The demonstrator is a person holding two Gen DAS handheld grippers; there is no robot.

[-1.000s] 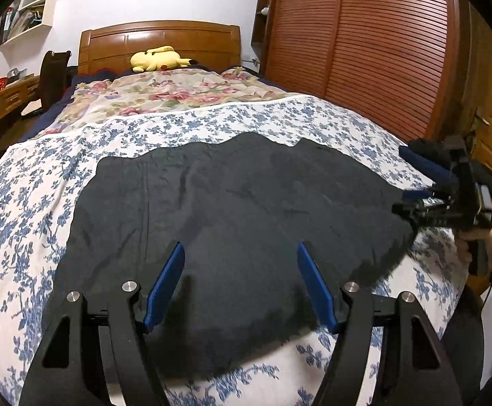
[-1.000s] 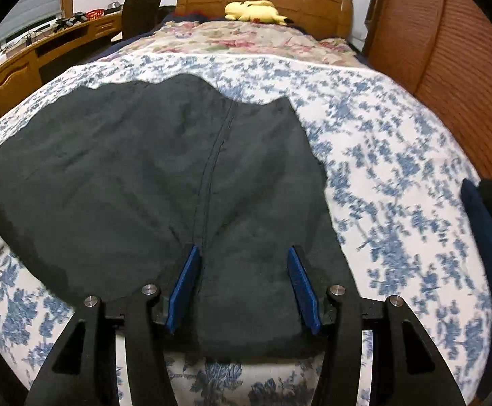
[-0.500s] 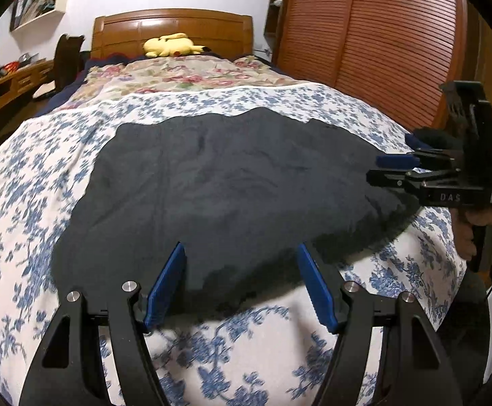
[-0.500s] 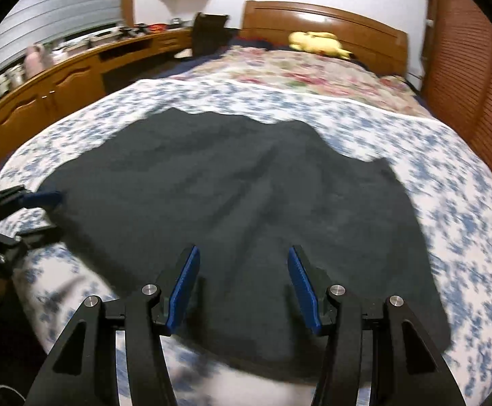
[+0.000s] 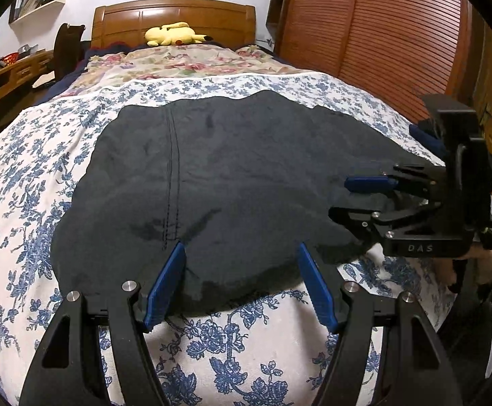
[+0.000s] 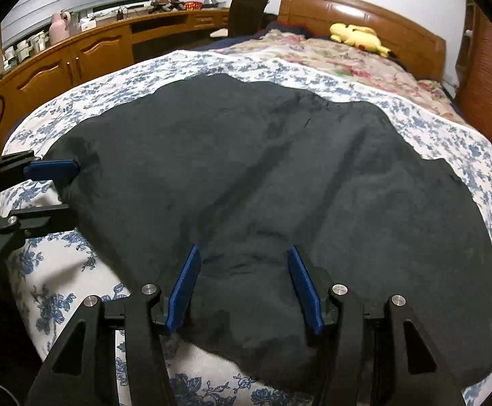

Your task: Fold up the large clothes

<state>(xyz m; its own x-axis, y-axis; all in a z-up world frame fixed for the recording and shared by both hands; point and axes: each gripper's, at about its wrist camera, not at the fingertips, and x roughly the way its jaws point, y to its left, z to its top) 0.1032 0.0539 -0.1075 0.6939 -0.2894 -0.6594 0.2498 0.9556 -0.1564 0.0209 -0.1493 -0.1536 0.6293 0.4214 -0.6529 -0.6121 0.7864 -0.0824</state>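
A wooden-framed bed (image 5: 174, 10) with a blue-flowered white bedsheet (image 5: 16, 176) gives a broad flat surface, and the large black fabric garment (image 5: 232, 176) lies spread across its near half, apparently laid out for a first fold. The left gripper (image 5: 242, 282) hovers at the garment's near hem with its blue-padded fingers spread apart around nothing. The right gripper (image 6: 242, 287) is likewise released above the near edge farther along, so both seem positioned to pinch that hem together.
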